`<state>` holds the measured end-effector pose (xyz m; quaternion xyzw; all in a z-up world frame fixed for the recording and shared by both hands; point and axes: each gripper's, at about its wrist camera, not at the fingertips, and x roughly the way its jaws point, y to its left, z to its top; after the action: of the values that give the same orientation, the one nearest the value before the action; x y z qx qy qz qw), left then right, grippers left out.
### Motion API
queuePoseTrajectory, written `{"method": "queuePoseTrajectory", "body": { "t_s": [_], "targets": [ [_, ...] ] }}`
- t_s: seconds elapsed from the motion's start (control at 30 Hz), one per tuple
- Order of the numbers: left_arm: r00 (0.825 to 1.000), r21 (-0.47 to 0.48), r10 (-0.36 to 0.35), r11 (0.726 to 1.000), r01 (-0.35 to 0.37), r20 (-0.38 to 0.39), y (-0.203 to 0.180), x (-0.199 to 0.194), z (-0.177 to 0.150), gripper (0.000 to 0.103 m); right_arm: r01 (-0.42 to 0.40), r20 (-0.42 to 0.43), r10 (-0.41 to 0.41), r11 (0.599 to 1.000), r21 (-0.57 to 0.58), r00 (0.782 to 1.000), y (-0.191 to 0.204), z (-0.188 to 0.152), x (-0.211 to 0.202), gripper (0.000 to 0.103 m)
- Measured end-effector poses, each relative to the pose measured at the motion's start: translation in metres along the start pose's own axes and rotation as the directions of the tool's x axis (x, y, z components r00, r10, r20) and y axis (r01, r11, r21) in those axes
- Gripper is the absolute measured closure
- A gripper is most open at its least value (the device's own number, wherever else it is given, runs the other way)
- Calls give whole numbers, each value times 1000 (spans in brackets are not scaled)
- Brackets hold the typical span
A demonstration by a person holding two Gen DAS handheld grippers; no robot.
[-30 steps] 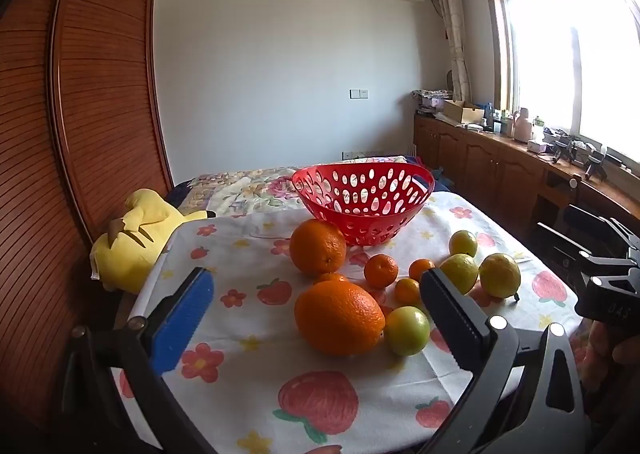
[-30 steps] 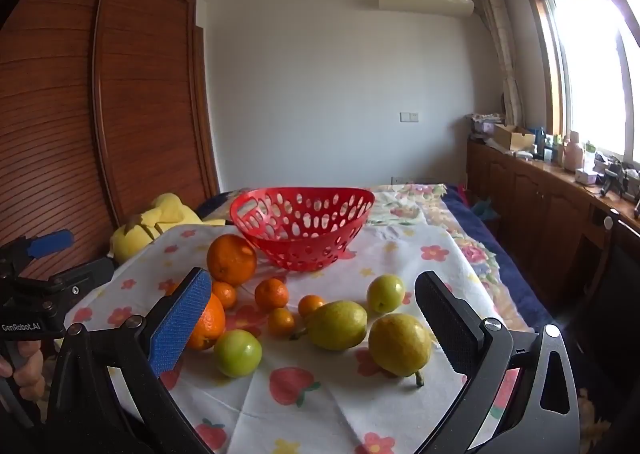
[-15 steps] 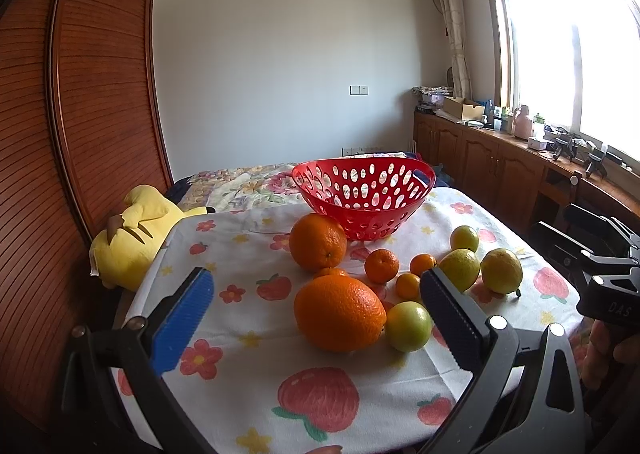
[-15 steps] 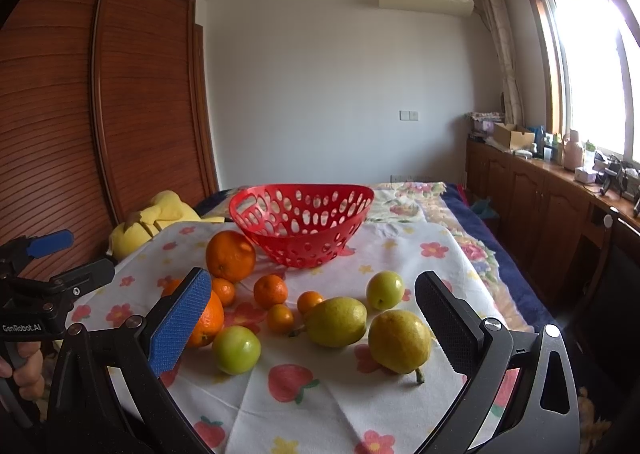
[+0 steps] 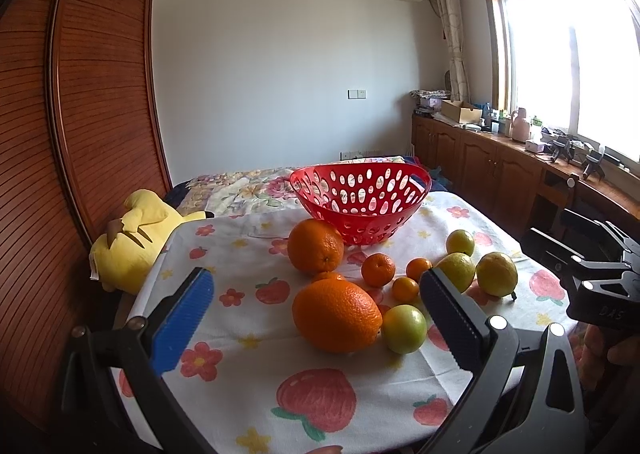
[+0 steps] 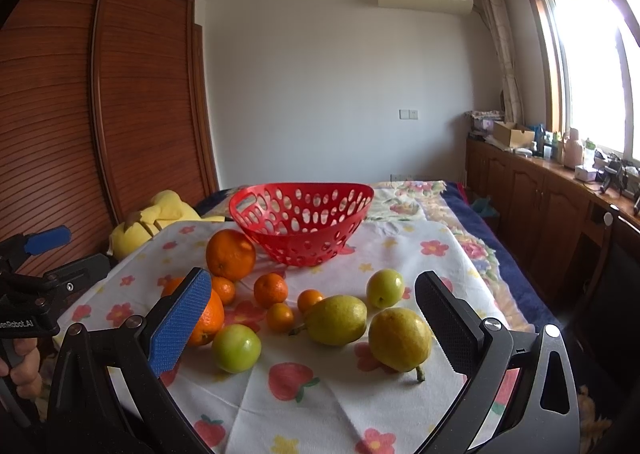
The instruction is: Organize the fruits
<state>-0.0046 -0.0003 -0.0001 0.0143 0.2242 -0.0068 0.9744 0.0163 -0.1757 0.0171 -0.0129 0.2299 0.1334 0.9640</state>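
both claws gape empty — left gripper [image 5: 316, 318] should straddle the big dimpled orange [image 5: 337, 316] at its widest; then carry toward 12 o'clock into the perforated red plastic basket [image 5: 360, 203].

Fruit laid out on a cloth-covered table [image 5: 248, 358] in front of a basket [image 5: 360, 199].

The basket is set at the far middle of the table, with nothing seen in it. A large orange [image 5: 315, 246] is placed just before its left side; a second large orange [image 5: 336, 314] lies nearer, with an apple [image 5: 404, 328] touching its right. Four small mandarins [image 6: 271, 290] are scattered between the oranges and the pears. Two pears [image 6: 399, 338] are found at the near right, and a second apple [image 6: 385, 288] just behind them. A plush toy [image 5: 134, 240] is propped beyond the table's left edge, against the wardrobe [image 5: 80, 125].
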Motion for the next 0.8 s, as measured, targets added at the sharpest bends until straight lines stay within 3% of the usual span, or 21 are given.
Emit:
{"method": "queuePoseTrajectory", "body": {
  "t_s": [0.8],
  "targets": [
    [1000,2,-2,1000,2,-1,-4,-4,2,0,-2,-4,2,1000,1,1000,0,-1,-1,0]
  ]
}}
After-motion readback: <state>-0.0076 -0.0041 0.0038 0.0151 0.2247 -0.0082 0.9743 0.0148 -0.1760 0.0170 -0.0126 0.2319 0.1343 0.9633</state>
